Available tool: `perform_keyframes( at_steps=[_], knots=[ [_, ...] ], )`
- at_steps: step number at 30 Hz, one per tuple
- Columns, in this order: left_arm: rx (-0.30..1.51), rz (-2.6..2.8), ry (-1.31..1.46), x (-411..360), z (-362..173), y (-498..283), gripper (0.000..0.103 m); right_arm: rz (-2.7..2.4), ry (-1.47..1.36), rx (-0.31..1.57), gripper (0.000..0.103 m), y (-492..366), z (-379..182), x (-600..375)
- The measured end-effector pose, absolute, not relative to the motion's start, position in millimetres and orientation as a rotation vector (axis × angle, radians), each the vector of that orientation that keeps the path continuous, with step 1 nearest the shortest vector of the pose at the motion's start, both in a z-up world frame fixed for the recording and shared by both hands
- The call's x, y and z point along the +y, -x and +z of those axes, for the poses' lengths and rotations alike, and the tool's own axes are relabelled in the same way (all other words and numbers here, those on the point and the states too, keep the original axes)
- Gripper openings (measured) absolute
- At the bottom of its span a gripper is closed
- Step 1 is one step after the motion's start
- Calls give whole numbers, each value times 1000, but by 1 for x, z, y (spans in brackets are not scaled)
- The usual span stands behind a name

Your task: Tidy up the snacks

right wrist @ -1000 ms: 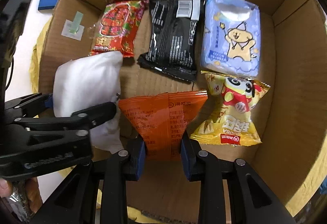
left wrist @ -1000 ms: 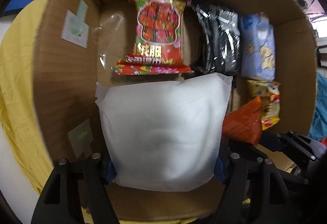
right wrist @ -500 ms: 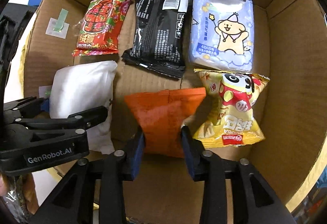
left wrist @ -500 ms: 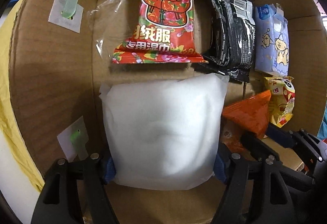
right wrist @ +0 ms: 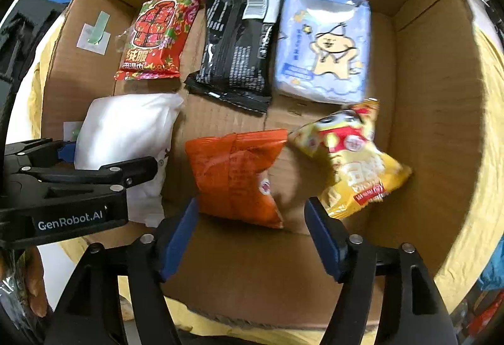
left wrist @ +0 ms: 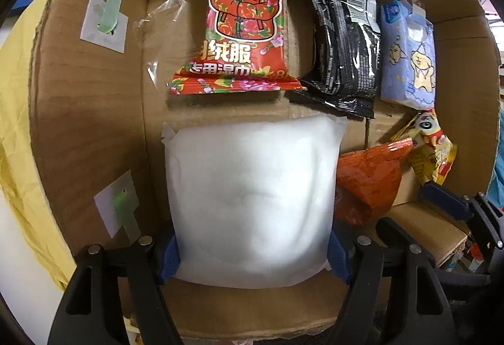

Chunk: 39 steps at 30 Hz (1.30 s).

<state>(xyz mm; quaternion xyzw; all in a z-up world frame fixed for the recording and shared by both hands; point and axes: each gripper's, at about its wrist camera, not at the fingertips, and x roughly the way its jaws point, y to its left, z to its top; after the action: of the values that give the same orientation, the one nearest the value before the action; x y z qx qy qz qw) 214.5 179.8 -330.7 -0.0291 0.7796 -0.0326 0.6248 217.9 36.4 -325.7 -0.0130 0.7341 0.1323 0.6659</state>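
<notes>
1. Six packets lay inside the cardboard box (right wrist: 434, 99), in two rows on its floor.
2. Along the far wall, from left to right: a red floral packet (right wrist: 156, 36), a black packet (right wrist: 239, 46) and a pale blue packet (right wrist: 324, 46) with a cartoon figure – the black one just beside its neighbours.
3. In the near row, the white packet (left wrist: 252, 203) sat by the left wall, and the left gripper (left wrist: 252, 253) was clamped on its near end, one blue pad on each side.
4. Next to it lay the orange packet (right wrist: 233, 175), flat on the box floor.
5. Right gripper (right wrist: 252, 228) had its jaws spread wide – the orange packet sat between the blue pads (right wrist: 178, 238), touching neither that I could see.
6. A yellow packet (right wrist: 349, 156) lay tilted to the right of the orange one, its image blurred.
7. Yellow cloth (left wrist: 15, 124) showed under the box, outside its left wall.
</notes>
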Motion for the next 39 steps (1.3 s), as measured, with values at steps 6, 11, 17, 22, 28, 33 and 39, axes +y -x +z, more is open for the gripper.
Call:
perform_keyframes(
  at_steps=[6,11,17,22,28,33,39],
  knots=[
    [1768,-72,68,172,-314,-210,75,247,60,1612,79,-218,-306,20],
    [1740,-75,83,162,-298,-200,79,213,74,1593,82,-218,-297,4],
    [1664,-60,88,155,-271,-201,98,177,66,1554,102,-218,-278,-13],
    [1581,-33,110,159,-248,-199,99,147,58,1521,103,-215,-269,-14],
    [1504,-2,103,160,-226,-194,99,124,46,1487,103,-212,-259,-21],
    [1478,2,104,160,-217,-190,99,111,42,1468,103,-212,-256,-22],
    [1449,4,90,164,-221,-186,99,109,32,1451,103,-209,-247,-25]
  ],
)
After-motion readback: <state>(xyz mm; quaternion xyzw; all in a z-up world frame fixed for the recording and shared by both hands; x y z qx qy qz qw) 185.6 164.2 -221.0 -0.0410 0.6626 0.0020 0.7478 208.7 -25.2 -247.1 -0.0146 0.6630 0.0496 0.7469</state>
